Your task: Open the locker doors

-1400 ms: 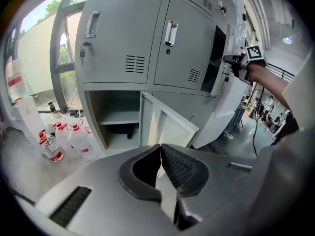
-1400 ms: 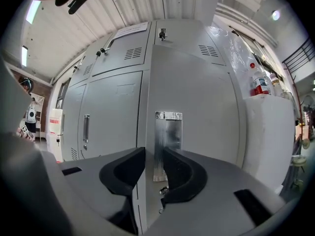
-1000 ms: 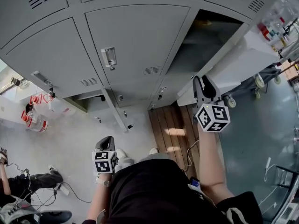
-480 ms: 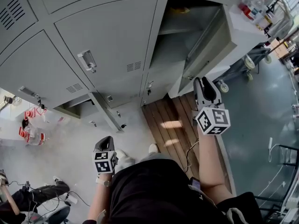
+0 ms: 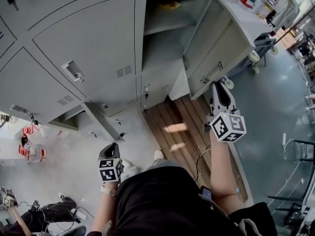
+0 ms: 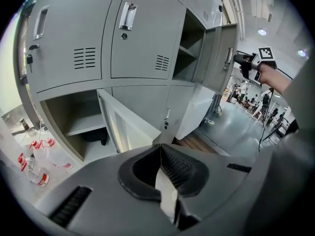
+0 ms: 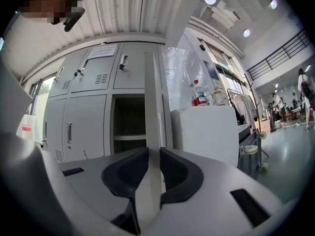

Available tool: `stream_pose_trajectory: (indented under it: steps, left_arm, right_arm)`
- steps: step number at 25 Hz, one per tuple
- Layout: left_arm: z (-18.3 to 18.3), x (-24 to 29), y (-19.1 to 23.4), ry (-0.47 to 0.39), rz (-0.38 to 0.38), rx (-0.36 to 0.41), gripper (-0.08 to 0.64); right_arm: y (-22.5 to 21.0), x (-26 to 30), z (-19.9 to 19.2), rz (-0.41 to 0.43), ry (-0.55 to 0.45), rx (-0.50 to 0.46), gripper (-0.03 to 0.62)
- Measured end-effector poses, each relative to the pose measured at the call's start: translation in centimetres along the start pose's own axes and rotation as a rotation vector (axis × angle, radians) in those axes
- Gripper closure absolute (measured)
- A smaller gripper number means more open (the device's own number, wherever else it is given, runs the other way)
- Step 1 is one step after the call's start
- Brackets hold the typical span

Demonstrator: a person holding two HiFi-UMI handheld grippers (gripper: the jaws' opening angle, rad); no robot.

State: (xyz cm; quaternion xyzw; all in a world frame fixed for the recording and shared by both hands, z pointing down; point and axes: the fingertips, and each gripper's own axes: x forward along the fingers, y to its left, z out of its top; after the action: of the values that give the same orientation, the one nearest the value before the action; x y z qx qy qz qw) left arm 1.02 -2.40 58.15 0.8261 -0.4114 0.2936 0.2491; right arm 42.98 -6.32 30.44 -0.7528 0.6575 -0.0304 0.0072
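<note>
The grey locker bank fills the top of the head view. Its upper right door (image 5: 221,38) stands swung wide, showing an open compartment (image 5: 162,38). My right gripper (image 5: 218,86) is held level just below that door's handle (image 5: 212,75). Its jaws have just been closing and keep a narrow gap with nothing between them. In the right gripper view (image 7: 153,151) the door's edge (image 7: 151,97) lines up with the gap, further ahead. My left gripper (image 5: 112,145) hangs low and shut, empty (image 6: 160,146), pointing at the lower open locker door (image 6: 115,127). The middle door (image 5: 88,43) is closed.
A white wheeled cabinet (image 7: 206,132) with bottles (image 7: 199,95) on top stands right of the lockers. A wooden board (image 5: 182,132) lies on the floor below the open door. Bottles (image 5: 32,154) and cables lie on the floor at the left, near a person's leg (image 5: 44,215).
The upper right door has swung wider open and the right gripper has moved along beside its edge. The lockers have slid left in the head view. The left gripper stays low.
</note>
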Motion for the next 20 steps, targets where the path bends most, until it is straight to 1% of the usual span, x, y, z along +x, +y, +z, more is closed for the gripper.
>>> stream_pose_trajectory:
  steps: [6, 13, 20]
  left_arm:
    - [0.7, 1.3, -1.8, -0.001, -0.013, 0.007, 0.540]
    - [1.4, 2.6, -3.4, -0.002, -0.019, 0.008, 0.540]
    - [2.0, 3.7, -4.9, 0.002, -0.020, 0.012, 0.540]
  right_arm:
    - [-3.5, -0.6, 0.2, -0.030, -0.002, 0.001, 0.497]
    - [-7.7, -0.4, 0.4, -0.086, -0.008, 0.019, 0.534]
    - [-11.3, 0.2, 0.9, -0.112, -0.011, 0.026, 0.535]
